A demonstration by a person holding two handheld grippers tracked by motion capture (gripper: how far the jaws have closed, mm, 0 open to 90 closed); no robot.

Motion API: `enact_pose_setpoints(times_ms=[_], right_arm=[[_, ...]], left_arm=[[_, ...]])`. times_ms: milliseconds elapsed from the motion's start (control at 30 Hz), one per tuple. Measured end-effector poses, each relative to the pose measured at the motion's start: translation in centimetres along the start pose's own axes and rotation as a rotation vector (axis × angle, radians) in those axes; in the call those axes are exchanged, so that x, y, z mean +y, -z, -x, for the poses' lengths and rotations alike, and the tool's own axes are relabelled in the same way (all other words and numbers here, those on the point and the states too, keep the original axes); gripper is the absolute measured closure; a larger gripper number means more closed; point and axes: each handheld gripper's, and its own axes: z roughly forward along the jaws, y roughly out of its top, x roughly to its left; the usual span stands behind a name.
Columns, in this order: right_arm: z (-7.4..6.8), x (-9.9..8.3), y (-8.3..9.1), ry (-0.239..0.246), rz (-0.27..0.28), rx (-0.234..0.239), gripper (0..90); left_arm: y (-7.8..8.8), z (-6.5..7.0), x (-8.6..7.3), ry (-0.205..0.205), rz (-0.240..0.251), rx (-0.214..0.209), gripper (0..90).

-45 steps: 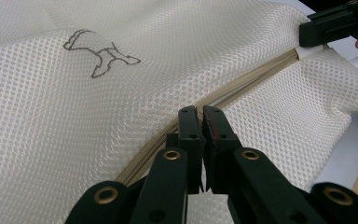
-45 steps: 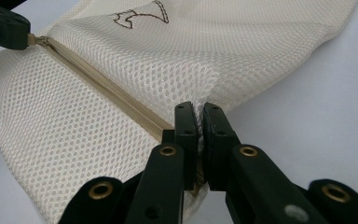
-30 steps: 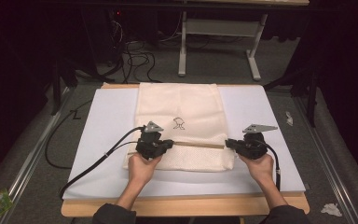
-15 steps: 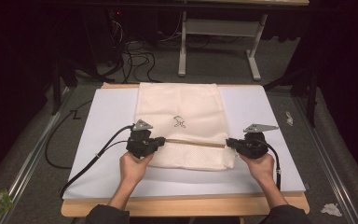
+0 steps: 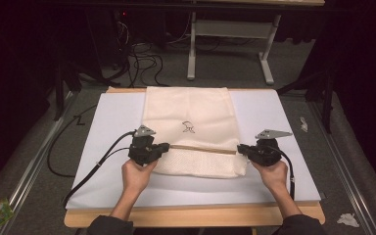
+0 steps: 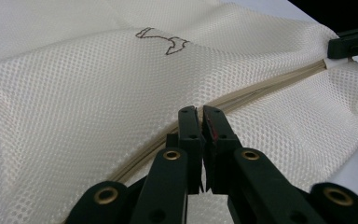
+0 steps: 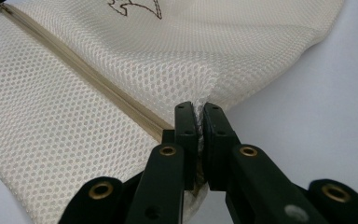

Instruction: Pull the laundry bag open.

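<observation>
A cream mesh bag (image 5: pixel 188 128) lies flat at the middle of a white sheet (image 5: pixel 274 112) covering the surface (image 5: pixel 196 216), its far edge reaching the sheet's back border and a small dark emblem (image 5: pixel 188 127) stitched near its centre. A tan zipper (image 5: pixel 203 148) runs straight across the bag's near part, stretched between the two claws. At the zipper's left end, the left claw (image 5: pixel 165 146), gripped in the person's left hand (image 5: pixel 136 175), has its jaws pressed together; in the left gripper view the tips (image 6: pixel 200 122) meet right over the zipper line (image 6: pixel 242 95), pinching something at that end, though what exactly sits between them cannot be made out. At the bag's right edge, the right claw (image 5: pixel 241 149), held in the right hand (image 5: pixel 274 175), is clamped on the mesh; the right gripper view shows a thin fold of fabric caught between the jaws (image 7: pixel 198 122) just where the zipper (image 7: pixel 84 72) ends, with the bare sheet (image 7: pixel 317 79) beside it. The mesh rises in a slight ridge along the zipper between both grips, while the strip of bag nearest the person lies flat on the sheet. A black cable (image 5: pixel 98 164) trails from the left claw across the sheet and off its near left corner.
</observation>
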Motion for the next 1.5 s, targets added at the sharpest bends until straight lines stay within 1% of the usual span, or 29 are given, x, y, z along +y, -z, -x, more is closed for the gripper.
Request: enact_pose_setpoints(times_ms=[100, 167, 367, 400, 433, 467, 500, 567, 633, 800, 900, 967, 1100, 1133, 1233, 1500], right_arm=[[0.1, 0.0, 0.0, -0.007, 0.001, 0.004, 87.2], [0.0, 0.0, 0.0, 0.001, 0.000, 0.001, 87.3], [0.0, 0.2, 0.1, 0.001, 0.003, 0.006, 87.3], [0.0, 0.2, 0.1, 0.002, 0.003, 0.007, 87.2], [0.0, 0.2, 0.0, 0.004, 0.003, 0.007, 87.3], [0.0, 0.2, 0.0, 0.007, -0.004, -0.007, 87.3], [0.1, 0.2, 0.1, 0.005, -0.006, -0.011, 87.3], [0.4, 0.1, 0.2, -0.004, -0.004, -0.011, 87.3], [0.4, 0.1, 0.2, -0.012, -0.003, -0.010, 87.2], [0.4, 0.1, 0.0, -0.001, -0.007, -0.005, 87.2], [0.4, 0.1, 0.1, -0.005, -0.009, -0.001, 87.2], [0.4, 0.1, 0.2, -0.007, -0.011, -0.006, 87.2], [0.8, 0.0, 0.3, -0.023, -0.009, -0.007, 87.2], [0.8, 0.0, 0.3, -0.017, -0.008, -0.009, 87.3], [0.8, 0.0, 0.2, -0.013, -0.011, -0.009, 87.2], [1.1, 0.0, 0.2, -0.017, -0.014, -0.015, 87.2]], left_arm=[[0.2, -0.2, 0.0, 0.004, 0.000, -0.004, 87.3], [0.3, -0.2, -0.1, 0.002, 0.001, -0.004, 87.3], [0.4, -0.3, -0.2, 0.004, 0.005, -0.004, 87.3], [0.4, -0.3, -0.1, 0.004, 0.006, -0.002, 87.3], [0.5, -0.4, -0.1, 0.000, 0.004, 0.018, 87.3], [0.5, -0.5, -0.1, 0.000, 0.002, 0.028, 87.3], [0.7, -0.6, -0.1, 0.005, 0.001, 0.033, 87.3], [1.0, -0.8, -0.2, 0.008, 0.004, 0.032, 87.3], [1.1, -0.9, -0.2, 0.010, 0.005, 0.034, 87.3], [1.2, -1.1, -0.2, 0.016, 0.008, 0.031, 87.3], [1.2, -1.2, -0.2, 0.017, 0.011, 0.028, 87.3], [1.3, -1.2, -0.2, 0.014, 0.014, 0.044, 87.3], [1.8, -1.8, -0.4, 0.026, 0.015, 0.041, 87.3], [1.9, -1.9, -0.4, 0.028, 0.018, 0.049, 87.3], [2.1, -2.2, -0.4, 0.030, 0.023, 0.048, 87.2], [2.7, -2.7, -0.5, 0.037, 0.028, 0.073, 87.3]])
